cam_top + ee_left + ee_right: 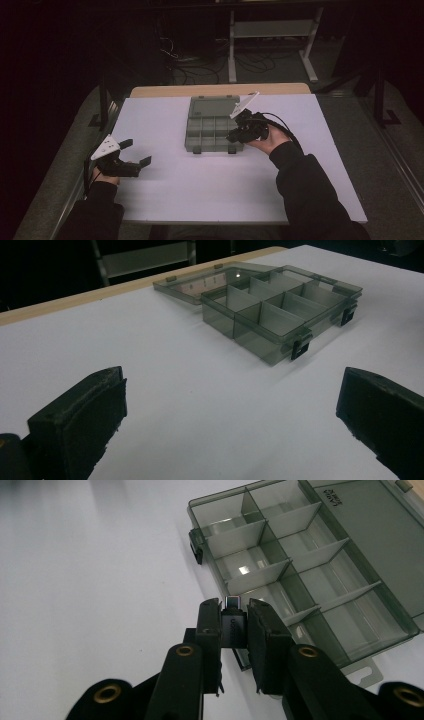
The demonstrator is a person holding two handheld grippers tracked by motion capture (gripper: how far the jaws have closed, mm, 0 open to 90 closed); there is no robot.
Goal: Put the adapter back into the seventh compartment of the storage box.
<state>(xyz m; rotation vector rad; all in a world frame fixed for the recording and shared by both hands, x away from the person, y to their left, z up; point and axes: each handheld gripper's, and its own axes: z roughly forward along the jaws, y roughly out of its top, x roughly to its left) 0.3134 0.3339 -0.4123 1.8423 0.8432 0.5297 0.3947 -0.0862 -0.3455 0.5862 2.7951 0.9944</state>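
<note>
Right claw (234,625) is clamped on a small dark adapter (233,622), held above the near edge of the open compartment box (310,565) at mid-counter (200,185). Left claw (135,152) stands wide open, holding nothing, low over the counter's left side.

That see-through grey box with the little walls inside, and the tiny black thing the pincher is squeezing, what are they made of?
The see-through smoky-grey compartment box looks like hard glossy plastic: the white table shows through its walls and lights glint on them. The small black plug-like piece clamped in the right gripper seems matt black plastic with a shiny, probably metal, tip.
</note>
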